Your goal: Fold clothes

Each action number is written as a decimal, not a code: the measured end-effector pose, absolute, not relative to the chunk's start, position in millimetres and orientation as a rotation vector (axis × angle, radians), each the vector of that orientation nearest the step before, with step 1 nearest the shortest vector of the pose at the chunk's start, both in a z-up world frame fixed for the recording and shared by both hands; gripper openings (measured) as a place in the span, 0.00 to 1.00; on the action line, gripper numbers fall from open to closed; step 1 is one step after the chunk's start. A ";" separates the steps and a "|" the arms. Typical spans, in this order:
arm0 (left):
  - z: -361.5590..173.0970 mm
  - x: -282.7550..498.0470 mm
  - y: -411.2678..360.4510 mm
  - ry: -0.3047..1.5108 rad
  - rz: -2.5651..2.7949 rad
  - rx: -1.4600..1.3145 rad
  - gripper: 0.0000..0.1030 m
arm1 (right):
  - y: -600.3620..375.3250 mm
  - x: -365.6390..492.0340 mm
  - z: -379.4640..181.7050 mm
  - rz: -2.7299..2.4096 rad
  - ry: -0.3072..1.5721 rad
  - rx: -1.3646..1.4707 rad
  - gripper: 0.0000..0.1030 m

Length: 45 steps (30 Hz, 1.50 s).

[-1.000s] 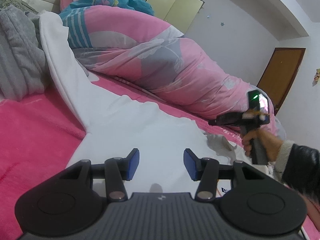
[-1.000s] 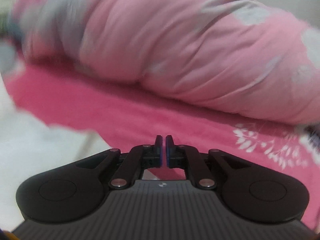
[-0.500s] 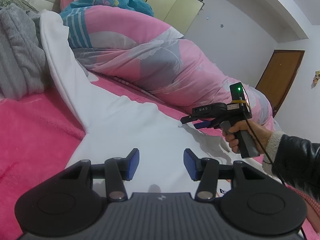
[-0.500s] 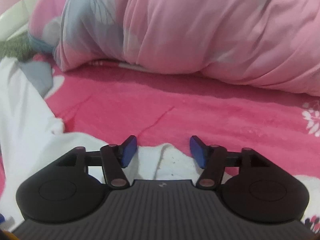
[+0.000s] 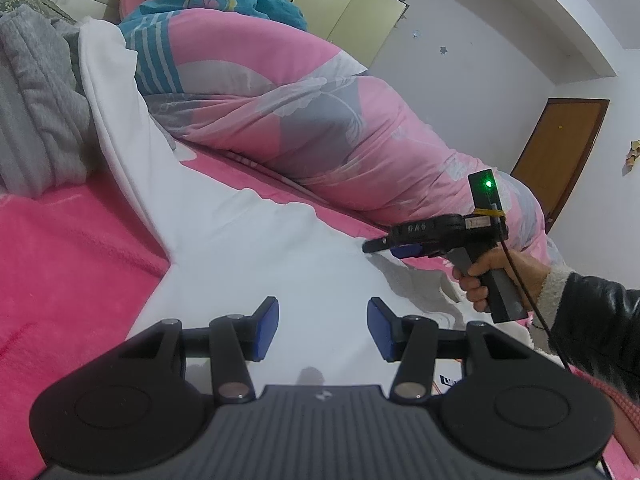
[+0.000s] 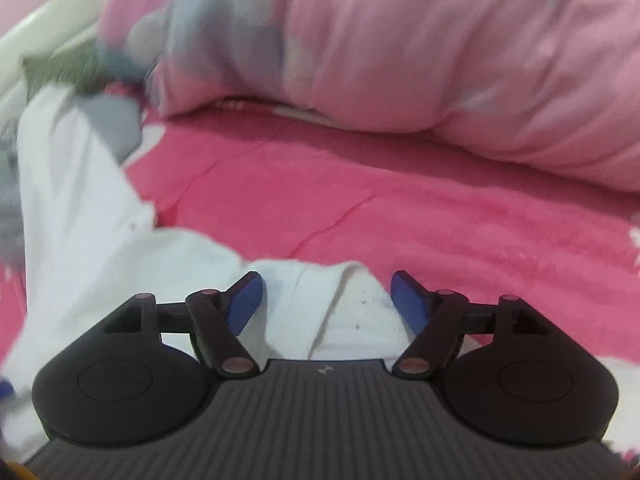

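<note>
White garment: a white garment (image 5: 248, 256) lay spread across the pink bed (image 5: 72, 264), filling the middle of the left wrist view, with one long part running up toward the upper left of the frame. In the right wrist view its crumpled edge (image 6: 320, 304) sat at the lower centre, and a long strip ran up the left side.
Right gripper: the right gripper (image 6: 326, 304) pointed down at the garment's edge. Its jaws were closing, with a fold of white cloth between the blue pads (image 6: 244, 300), which did not yet press on it. In the left wrist view it appeared at the right of the frame (image 5: 394, 246), its tip at the garment's far edge.
Right hand: a hand (image 5: 486, 276) in a black sleeve (image 5: 596, 320) with a fleecy cuff held the gripper's handle.
Left gripper: the left gripper (image 5: 323, 326) hovered over the garment at the lower centre, jaws apart and gripping nothing.
Bedding: a rolled pink and grey quilt (image 5: 328, 120) lay along the far side of the bed.
Other cloth: a grey knit piece (image 5: 36, 104) sat at the upper left.
Room: a brown door (image 5: 560, 152) stood at the right.
</note>
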<state>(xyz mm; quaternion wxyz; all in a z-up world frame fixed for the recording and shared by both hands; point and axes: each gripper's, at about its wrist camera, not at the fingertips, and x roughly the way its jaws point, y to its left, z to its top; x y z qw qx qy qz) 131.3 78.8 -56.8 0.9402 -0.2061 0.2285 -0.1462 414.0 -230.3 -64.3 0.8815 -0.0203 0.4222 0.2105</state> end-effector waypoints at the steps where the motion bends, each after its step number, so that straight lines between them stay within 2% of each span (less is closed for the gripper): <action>1: -56.8 131.1 78.8 0.467 -0.294 -0.420 0.49 | -227.5 411.9 -63.4 0.437 0.878 -0.075 0.31; 2: -56.8 130.9 78.8 0.467 -0.289 -0.420 0.49 | -226.5 410.0 -61.2 0.449 0.874 -0.082 0.17; 3: -56.7 130.7 79.0 0.466 -0.284 -0.420 0.49 | -224.8 407.3 -57.8 0.452 0.857 -0.094 0.11; 10: -56.6 129.8 77.9 0.462 -0.274 -0.405 0.49 | -215.8 403.5 -63.5 0.399 0.774 -0.157 0.10; 13: -57.7 131.5 77.7 0.474 -0.274 -0.403 0.49 | -213.9 407.3 -71.3 0.351 0.747 -0.151 0.22; 15: -57.7 131.6 77.2 0.476 -0.274 -0.399 0.49 | -215.2 410.5 -71.9 0.308 0.736 -0.141 0.41; 16: -57.8 131.7 77.0 0.477 -0.275 -0.397 0.49 | -216.2 411.6 -71.5 0.297 0.733 -0.144 0.43; 18: -58.5 132.5 76.1 0.483 -0.279 -0.391 0.49 | -219.9 411.2 -68.0 0.272 0.725 -0.130 0.54; 23: -60.3 133.2 76.1 0.498 -0.278 -0.390 0.49 | -231.1 411.0 -56.6 0.168 0.699 -0.093 0.59; 31: -61.3 133.8 77.8 0.507 -0.277 -0.398 0.49 | -264.0 404.9 -39.1 0.021 0.720 -0.020 0.59; 35: -61.8 134.4 77.9 0.510 -0.276 -0.399 0.49 | -285.5 385.3 -20.3 -0.019 0.731 0.021 0.56; 37: -61.9 134.9 77.6 0.511 -0.273 -0.399 0.49 | -289.5 369.4 -15.0 -0.017 0.738 0.030 0.51; 40: -61.8 135.1 77.8 0.512 -0.269 -0.399 0.49 | -293.6 351.0 -11.2 0.000 0.774 0.022 0.40; 42: -61.8 135.2 77.8 0.512 -0.266 -0.399 0.49 | -294.8 340.6 -12.0 0.010 0.808 0.014 0.27; 45: -61.9 135.5 78.1 0.515 -0.264 -0.398 0.49 | -294.2 338.6 -24.8 -0.005 0.873 0.013 0.17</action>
